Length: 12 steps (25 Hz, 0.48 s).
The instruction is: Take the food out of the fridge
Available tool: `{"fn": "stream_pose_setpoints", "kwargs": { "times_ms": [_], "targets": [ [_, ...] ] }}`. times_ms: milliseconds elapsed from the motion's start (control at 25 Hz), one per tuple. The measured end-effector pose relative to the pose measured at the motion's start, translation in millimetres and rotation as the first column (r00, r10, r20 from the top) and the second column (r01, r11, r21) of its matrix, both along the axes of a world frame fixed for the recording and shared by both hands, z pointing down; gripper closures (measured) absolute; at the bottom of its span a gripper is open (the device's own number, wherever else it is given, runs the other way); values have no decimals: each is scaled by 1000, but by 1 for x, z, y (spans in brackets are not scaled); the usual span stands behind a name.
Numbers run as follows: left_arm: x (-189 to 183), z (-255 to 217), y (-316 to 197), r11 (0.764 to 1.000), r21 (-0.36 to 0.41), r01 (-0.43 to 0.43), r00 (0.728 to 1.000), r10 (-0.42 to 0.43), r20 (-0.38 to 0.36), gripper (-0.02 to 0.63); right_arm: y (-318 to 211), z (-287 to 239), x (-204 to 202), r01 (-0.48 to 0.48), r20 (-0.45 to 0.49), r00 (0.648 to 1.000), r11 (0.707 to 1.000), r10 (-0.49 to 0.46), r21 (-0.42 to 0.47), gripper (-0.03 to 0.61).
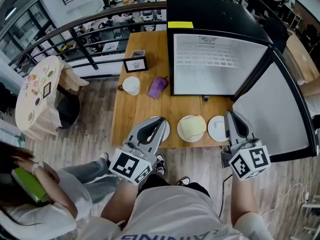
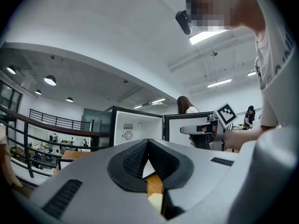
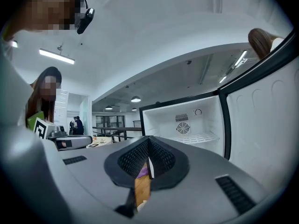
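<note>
A black fridge (image 1: 220,19) stands on the wooden table (image 1: 125,119) with its door (image 1: 280,114) swung open to the right; its white inside (image 1: 215,64) shows no food. On the table in front lie a plate with pale yellow food (image 1: 192,128), an empty white plate (image 1: 218,128) and a third plate (image 1: 165,130) partly hidden under my left gripper (image 1: 164,120). A purple packet (image 1: 157,87) and a white cup (image 1: 131,85) sit further left. Both grippers are held level near the front edge, shut and holding nothing; the right gripper (image 1: 230,114) is beside the empty plate.
A small framed sign (image 1: 135,64) stands at the table's back left. A seated person with a green book (image 1: 27,184) is at lower left, a round table (image 1: 37,91) with small dishes beyond. A railing (image 1: 75,31) runs behind. A cable (image 1: 295,191) lies on the floor.
</note>
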<state>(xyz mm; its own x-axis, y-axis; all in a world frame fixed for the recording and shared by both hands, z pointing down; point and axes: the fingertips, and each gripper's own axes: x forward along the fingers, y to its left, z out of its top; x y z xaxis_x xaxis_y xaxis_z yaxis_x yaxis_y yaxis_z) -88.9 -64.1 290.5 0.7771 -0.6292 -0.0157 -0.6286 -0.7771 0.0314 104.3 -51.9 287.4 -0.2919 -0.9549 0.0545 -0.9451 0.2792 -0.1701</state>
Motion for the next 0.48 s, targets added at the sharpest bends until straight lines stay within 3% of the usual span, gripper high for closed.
{"fn": "stream_pose_setpoints", "kwargs": {
  "times_ms": [480],
  "targets": [
    [4, -5, 5, 1000, 9, -2, 1000, 2, -4, 606, 3, -5, 1, 9, -16, 1000, 1000, -9, 5, 558]
  ]
}}
